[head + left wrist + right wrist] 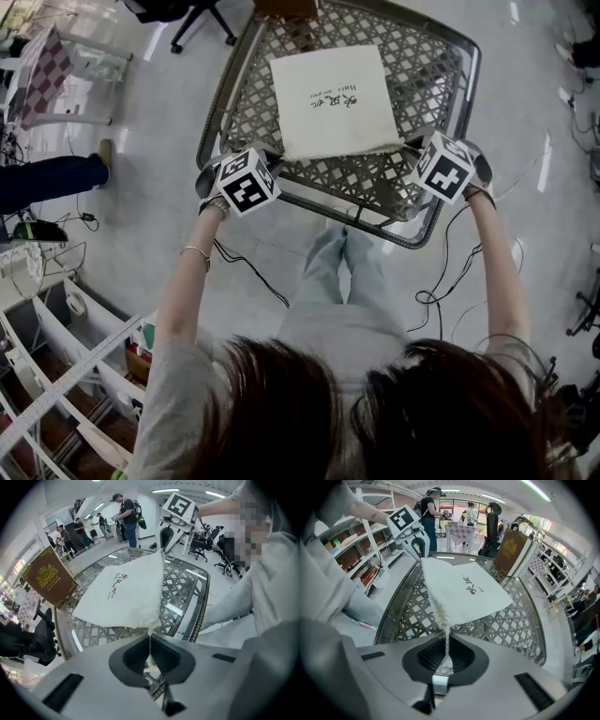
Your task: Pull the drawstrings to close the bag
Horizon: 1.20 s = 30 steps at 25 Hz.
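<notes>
A white cloth bag [328,98] with dark print lies flat on the lattice table [422,66]. Its near edge faces me. My left gripper [270,159] is at the bag's near left corner, my right gripper [414,150] at its near right corner. In the left gripper view the bag [124,597] gathers to a point, and a thin white drawstring [149,641] is pinched between the shut jaws of the left gripper [150,638]. In the right gripper view the right gripper [446,641] is shut on a white drawstring [446,634] coming off the bag's puckered edge [438,611].
A brown box with a gold crest [47,576] stands at the table's far edge. The table's metal rim [375,220] runs just in front of my legs. Cables [441,281] trail on the floor, shelves [56,375] stand at lower left, and people stand in the background [126,515].
</notes>
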{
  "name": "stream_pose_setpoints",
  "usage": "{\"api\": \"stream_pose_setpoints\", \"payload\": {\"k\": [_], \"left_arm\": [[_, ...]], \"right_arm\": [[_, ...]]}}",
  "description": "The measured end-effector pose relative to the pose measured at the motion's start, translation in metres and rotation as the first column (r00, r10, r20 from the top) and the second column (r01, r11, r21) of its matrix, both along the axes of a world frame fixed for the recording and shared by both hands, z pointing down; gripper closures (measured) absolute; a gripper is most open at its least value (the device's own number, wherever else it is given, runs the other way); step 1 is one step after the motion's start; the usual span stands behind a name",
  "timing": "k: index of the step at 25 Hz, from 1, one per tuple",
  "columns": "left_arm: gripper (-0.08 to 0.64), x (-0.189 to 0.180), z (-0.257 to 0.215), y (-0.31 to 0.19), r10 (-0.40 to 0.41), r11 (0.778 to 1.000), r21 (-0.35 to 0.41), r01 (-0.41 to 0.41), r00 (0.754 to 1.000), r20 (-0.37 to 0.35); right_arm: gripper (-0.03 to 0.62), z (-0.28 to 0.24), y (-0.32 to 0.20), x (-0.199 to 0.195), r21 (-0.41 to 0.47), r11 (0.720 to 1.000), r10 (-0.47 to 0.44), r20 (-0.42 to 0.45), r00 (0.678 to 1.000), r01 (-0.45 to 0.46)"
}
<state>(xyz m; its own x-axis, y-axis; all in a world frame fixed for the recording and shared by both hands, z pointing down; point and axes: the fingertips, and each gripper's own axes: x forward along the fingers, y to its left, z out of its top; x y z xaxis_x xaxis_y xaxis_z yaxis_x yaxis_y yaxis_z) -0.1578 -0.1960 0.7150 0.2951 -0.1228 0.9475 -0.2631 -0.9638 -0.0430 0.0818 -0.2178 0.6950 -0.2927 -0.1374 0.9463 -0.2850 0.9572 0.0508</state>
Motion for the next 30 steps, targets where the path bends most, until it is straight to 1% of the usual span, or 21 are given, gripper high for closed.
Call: {"api": "stream_pose_setpoints", "payload": {"k": [3, 7, 12, 16, 25, 30], "left_arm": [[0.532, 0.000, -0.014, -0.006, 0.001, 1.000, 0.019, -0.001, 1.000, -0.003], [0.532, -0.001, -0.034, -0.018, 0.000, 0.998, 0.061, 0.000, 1.000, -0.003], [0.532, -0.001, -0.058, -0.031, -0.004, 0.994, 0.111, 0.005, 1.000, -0.010], [0.532, 0.000, -0.078, -0.041, 0.009, 0.988, 0.157, -0.008, 1.000, -0.002], [0.532, 0.002, -0.128, -0.071, 0.044, 0.965, 0.258, -0.047, 0.999, 0.018], [0.532, 0.002, -0.158, -0.086, 0.049, 0.949, 0.311, -0.055, 0.998, 0.028]], "right_arm": [[0.565, -0.015, -0.008, 0.000, 0.030, 1.000, -0.007, 0.000, 1.000, 0.007], [0.566, -0.036, -0.020, -0.001, 0.057, 0.998, 0.011, 0.022, 1.000, -0.013], [0.566, -0.059, -0.030, 0.001, 0.100, 0.995, -0.014, 0.009, 1.000, 0.013], [0.566, -0.078, -0.041, 0.004, 0.132, 0.991, -0.018, 0.010, 1.000, 0.016], [0.565, -0.126, -0.067, 0.008, 0.230, 0.972, -0.049, -0.016, 0.999, 0.051], [0.566, -0.155, -0.081, 0.009, 0.292, 0.956, -0.043, -0.007, 0.999, 0.043]]}}
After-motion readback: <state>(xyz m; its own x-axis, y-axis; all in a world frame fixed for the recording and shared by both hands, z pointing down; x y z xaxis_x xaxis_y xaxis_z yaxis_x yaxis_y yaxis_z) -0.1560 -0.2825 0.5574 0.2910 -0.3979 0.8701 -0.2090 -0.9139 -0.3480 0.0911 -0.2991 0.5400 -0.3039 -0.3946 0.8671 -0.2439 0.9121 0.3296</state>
